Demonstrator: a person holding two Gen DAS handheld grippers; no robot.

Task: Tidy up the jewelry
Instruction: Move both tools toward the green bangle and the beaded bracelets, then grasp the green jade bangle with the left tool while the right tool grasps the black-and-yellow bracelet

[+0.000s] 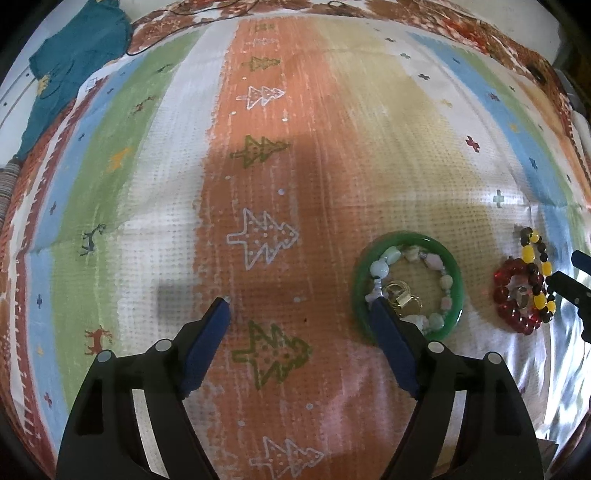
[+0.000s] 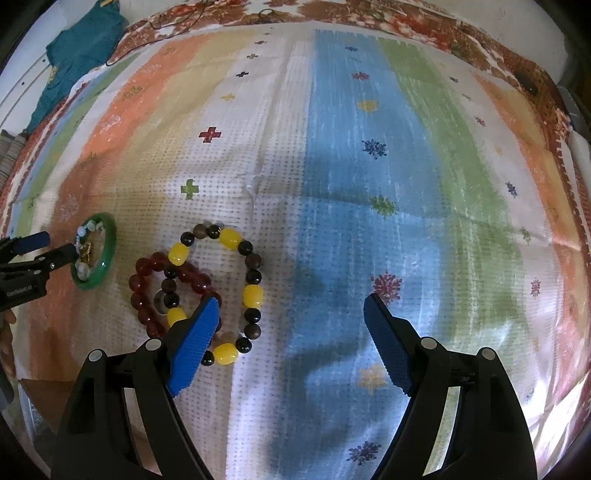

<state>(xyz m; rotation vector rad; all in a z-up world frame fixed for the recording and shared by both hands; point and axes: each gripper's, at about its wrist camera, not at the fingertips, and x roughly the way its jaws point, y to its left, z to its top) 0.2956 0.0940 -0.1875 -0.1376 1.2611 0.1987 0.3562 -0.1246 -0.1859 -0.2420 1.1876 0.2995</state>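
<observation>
A green bangle (image 1: pixel 406 284) lies on the striped cloth with a pale stone bead bracelet (image 1: pixel 413 280) and gold pieces (image 1: pixel 404 297) inside it. To its right lie a red bead bracelet (image 1: pixel 511 295) and a yellow-and-dark bead bracelet (image 1: pixel 535 266), overlapping. My left gripper (image 1: pixel 301 301) is open and empty, its right finger at the bangle's near rim. My right gripper (image 2: pixel 291 301) is open and empty; its left finger covers part of the yellow-and-dark bracelet (image 2: pixel 229 288) and the red one (image 2: pixel 155 291). The bangle (image 2: pixel 96 254) shows at left beside the left gripper (image 2: pixel 48 247).
The colourful striped cloth (image 1: pixel 295 147) with tree and cross patterns covers the surface. A teal garment (image 1: pixel 70 66) lies at the far left corner. A thin dark cord (image 1: pixel 177 29) runs along the far edge. The right gripper's fingers (image 1: pixel 569 284) enter from the right edge.
</observation>
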